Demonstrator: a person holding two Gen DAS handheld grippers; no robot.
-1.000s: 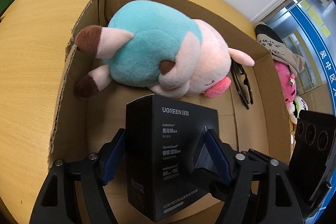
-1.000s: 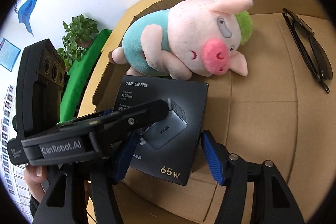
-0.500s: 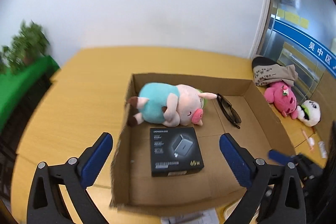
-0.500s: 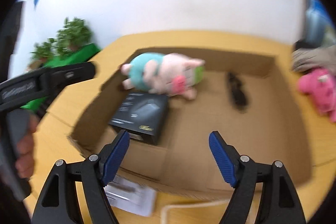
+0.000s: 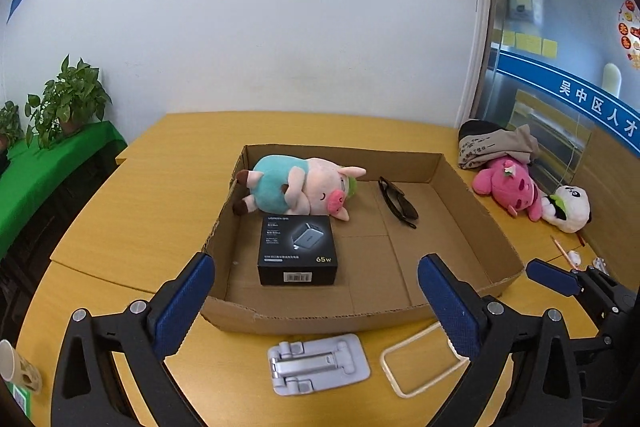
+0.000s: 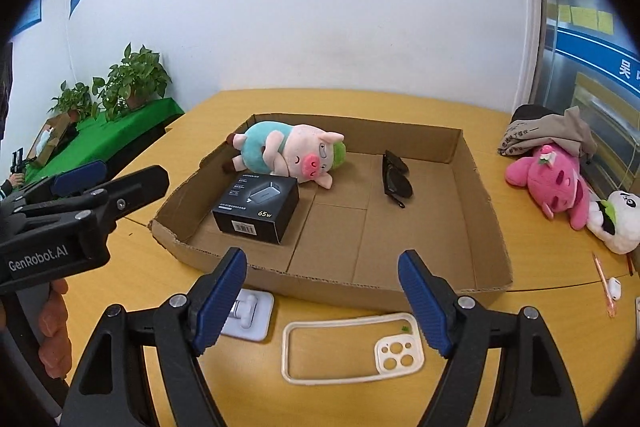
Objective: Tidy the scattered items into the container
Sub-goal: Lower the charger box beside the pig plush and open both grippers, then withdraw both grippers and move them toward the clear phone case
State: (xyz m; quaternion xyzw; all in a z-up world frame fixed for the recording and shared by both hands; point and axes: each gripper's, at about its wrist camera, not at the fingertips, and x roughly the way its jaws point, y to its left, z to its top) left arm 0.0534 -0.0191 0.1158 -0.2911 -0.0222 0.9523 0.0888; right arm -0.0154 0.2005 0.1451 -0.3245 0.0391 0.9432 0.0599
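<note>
a: what surrounds the work?
b: a yellow wooden table [image 5: 132,223] against a white wall, potted plants [image 5: 66,99] on a green shelf at the left.
a: and the items?
b: the cardboard box [image 5: 476,215] holds a plush pig [image 5: 296,187], a black charger box [image 5: 297,249] and sunglasses [image 5: 398,201]. a phone stand [image 5: 318,363] and a phone case [image 6: 352,353] lie on the table before it.
a: the grippers?
b: the left gripper [image 5: 316,301] and right gripper [image 6: 322,297] both gape wide, holding nothing, just short of the box's near wall.
</note>
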